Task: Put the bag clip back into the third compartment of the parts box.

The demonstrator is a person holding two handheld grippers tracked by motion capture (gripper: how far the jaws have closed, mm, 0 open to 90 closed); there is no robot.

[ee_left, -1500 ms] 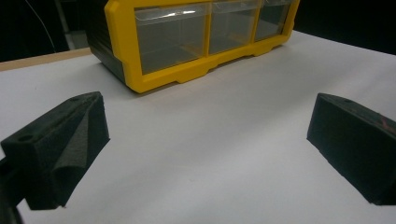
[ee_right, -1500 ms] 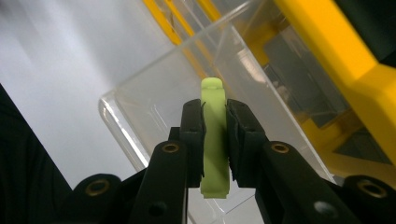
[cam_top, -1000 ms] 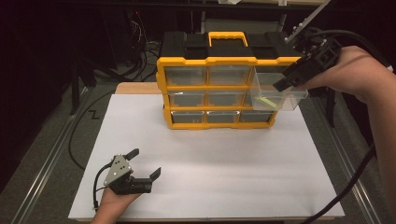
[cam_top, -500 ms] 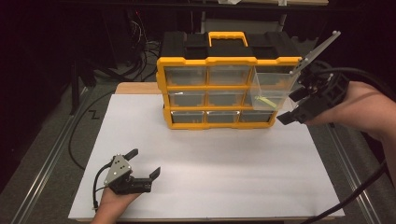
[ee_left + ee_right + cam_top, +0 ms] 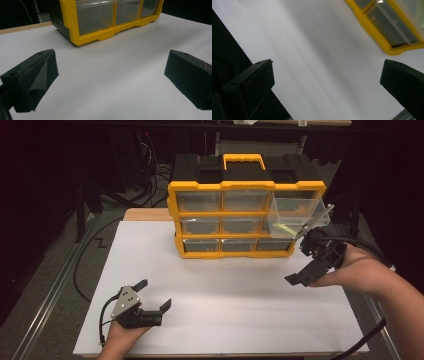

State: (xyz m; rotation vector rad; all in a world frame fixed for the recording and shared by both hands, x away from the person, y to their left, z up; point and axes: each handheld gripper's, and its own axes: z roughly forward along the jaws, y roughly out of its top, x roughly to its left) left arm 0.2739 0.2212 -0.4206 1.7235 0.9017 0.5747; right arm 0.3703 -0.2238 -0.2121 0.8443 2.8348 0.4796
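A yellow organiser cabinet with clear drawers stands at the back of the white sheet. Its top right drawer is pulled out and holds a small yellow-green piece. My right gripper hangs just below and in front of that drawer, apart from it. Its jaws have just been opening and stand open with nothing between them. In the right gripper view the right gripper frames blurred bare sheet, with the cabinet at the upper right. My left gripper rests open near the front left, facing the cabinet.
A strip of wooden board shows behind the sheet at the left. Cables and a metal rail run along the left side. The right gripper's cable trails off to the bottom right.
My right gripper has let go of the drawer front, dropped down and away from it, and opened its jaws. The drawer stays pulled out. The left gripper has kept still.
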